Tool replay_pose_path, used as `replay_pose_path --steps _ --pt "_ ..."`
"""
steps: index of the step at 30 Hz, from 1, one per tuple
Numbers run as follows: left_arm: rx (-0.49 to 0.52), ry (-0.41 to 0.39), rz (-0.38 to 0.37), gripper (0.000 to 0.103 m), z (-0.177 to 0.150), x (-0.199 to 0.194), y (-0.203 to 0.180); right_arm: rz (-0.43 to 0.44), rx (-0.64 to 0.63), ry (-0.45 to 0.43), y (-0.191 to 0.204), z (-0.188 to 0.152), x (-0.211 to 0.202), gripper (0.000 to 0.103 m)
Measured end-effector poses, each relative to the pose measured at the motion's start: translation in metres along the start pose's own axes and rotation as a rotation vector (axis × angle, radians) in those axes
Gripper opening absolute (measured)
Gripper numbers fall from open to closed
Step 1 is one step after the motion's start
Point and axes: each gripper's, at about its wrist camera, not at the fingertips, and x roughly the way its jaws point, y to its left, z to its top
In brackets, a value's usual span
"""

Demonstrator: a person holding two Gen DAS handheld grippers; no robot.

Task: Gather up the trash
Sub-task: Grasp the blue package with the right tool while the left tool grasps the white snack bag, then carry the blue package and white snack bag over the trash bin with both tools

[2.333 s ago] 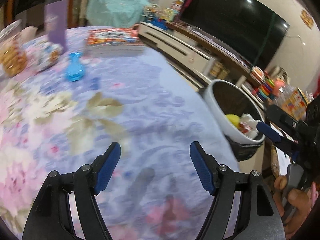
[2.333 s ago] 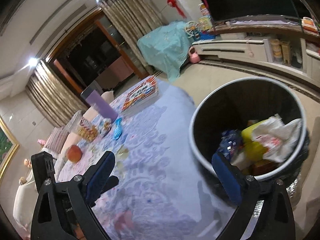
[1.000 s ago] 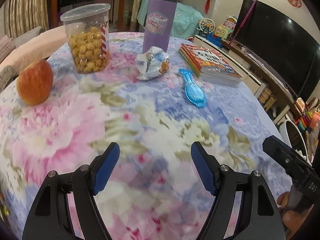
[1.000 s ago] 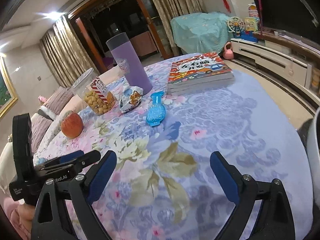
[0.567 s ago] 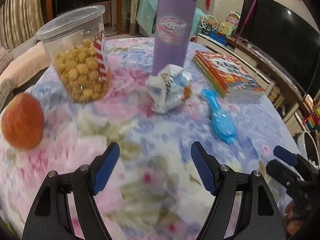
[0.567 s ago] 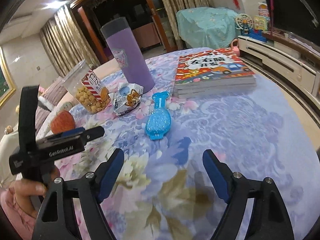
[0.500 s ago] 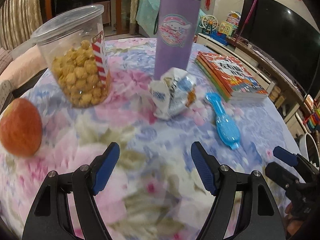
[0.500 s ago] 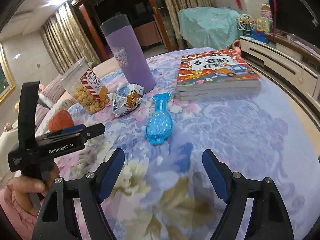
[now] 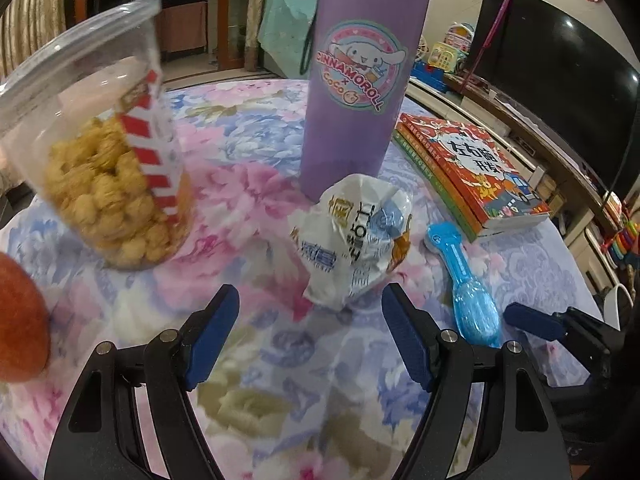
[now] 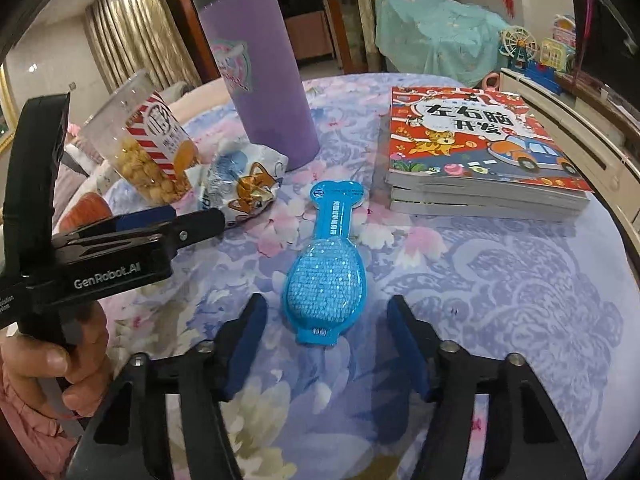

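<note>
A round desk (image 10: 520, 280) under a floral cloth in pink, blue and white carries everything. Toward its far side lies a stack of children's books (image 10: 476, 152) with a red cover, and left of the stack a tall purple tumbler (image 9: 360, 88) stands upright. Further left is a clear plastic tub of yellow puffed snacks (image 9: 104, 168) with a red-and-white striped label, and at the left edge of the left wrist view a red apple (image 9: 20, 320) shows in part. A crumpled white snack wrapper (image 9: 356, 236) sits just in front of the tumbler, near the tub. Just right of the wrapper lies a flat blue blister pack (image 10: 326, 280), shaped like a bottle, narrow end toward the tumbler. The left claw (image 9: 310, 338) hovers spread wide just short of the wrapper, gripping nothing; a hand (image 10: 52, 364) holds its handle. The right claw (image 10: 326, 342) is equally spread and empty, its blue pads flanking the wide end of the blister pack without touching it.
</note>
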Motion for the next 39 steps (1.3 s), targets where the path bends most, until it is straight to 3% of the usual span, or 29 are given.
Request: replay_pose_path --steps 3,4,5,6,8,18,25,39 --pt "-0.013 0.015 -0.008 0.073 0.005 0.010 0.002 0.002 0.001 0.003 -0.001 0.000 0.000 0.040" --pt "-0.016 0.012 -0.029 0.061 0.007 0.012 0.002 0.005 0.008 0.002 -0.003 -0.001 -0.001 0.040" --pt "-0.013 0.012 -0.044 0.043 0.008 0.013 0.002 0.013 0.013 0.000 -0.004 -0.002 -0.001 0.040" --pt "-0.008 0.017 -0.053 0.034 0.009 0.016 0.000 0.020 0.018 -0.003 -0.005 -0.003 -0.003 0.040" --pt "0.004 0.036 -0.071 0.007 0.009 0.020 -0.002 0.033 0.033 -0.009 -0.008 -0.006 -0.007 0.040" --pt "0.027 0.005 -0.095 0.005 -0.009 -0.005 -0.008 0.083 0.107 -0.050 -0.023 -0.029 -0.045 0.040" --pt "0.022 -0.009 -0.123 0.005 -0.043 -0.045 -0.015 0.106 0.161 -0.082 -0.036 -0.049 -0.075 0.040" --pt "0.046 -0.015 -0.174 0.005 -0.107 -0.114 -0.075 0.094 0.190 -0.141 -0.044 -0.092 -0.137 0.040"
